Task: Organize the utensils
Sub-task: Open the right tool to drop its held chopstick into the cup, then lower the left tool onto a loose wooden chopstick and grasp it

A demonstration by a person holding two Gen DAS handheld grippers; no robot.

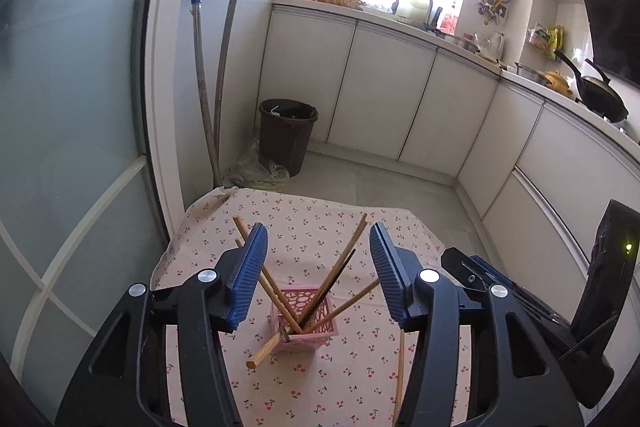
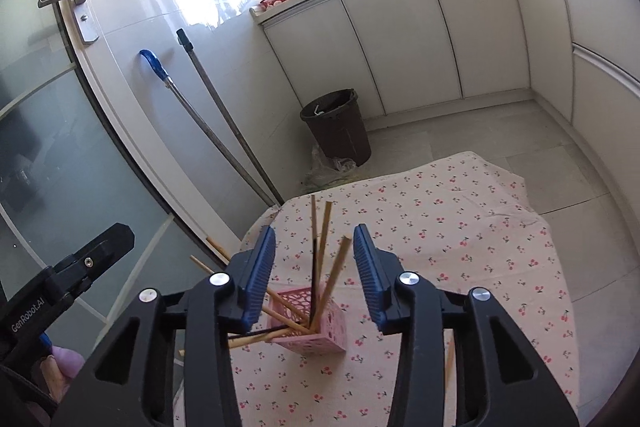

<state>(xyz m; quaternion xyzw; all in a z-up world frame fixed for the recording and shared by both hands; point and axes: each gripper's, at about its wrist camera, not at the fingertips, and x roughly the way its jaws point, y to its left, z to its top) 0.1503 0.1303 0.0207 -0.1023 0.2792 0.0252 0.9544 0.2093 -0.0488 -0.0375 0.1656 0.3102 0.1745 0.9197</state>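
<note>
A pink perforated holder (image 1: 306,327) (image 2: 316,327) stands on the cherry-print tablecloth (image 1: 320,223) (image 2: 440,227). Several wooden chopsticks (image 1: 350,247) (image 2: 338,267) and one dark chopstick lean out of it in different directions. One wooden stick (image 1: 264,351) pokes out low at the holder's near-left side. Another chopstick (image 1: 400,375) lies loose on the cloth to the right. My left gripper (image 1: 319,231) hangs open above the holder, nothing pressed between its blue pads. My right gripper (image 2: 315,229) is open too; the upright sticks show in its gap, untouched.
The small table ends just beyond the holder, with tiled floor past it. A brown bin (image 1: 286,135) (image 2: 338,123) and two mop handles (image 1: 208,67) stand in the corner. White cabinets (image 1: 380,87) line the back and right. A glass door (image 2: 48,147) is at the left.
</note>
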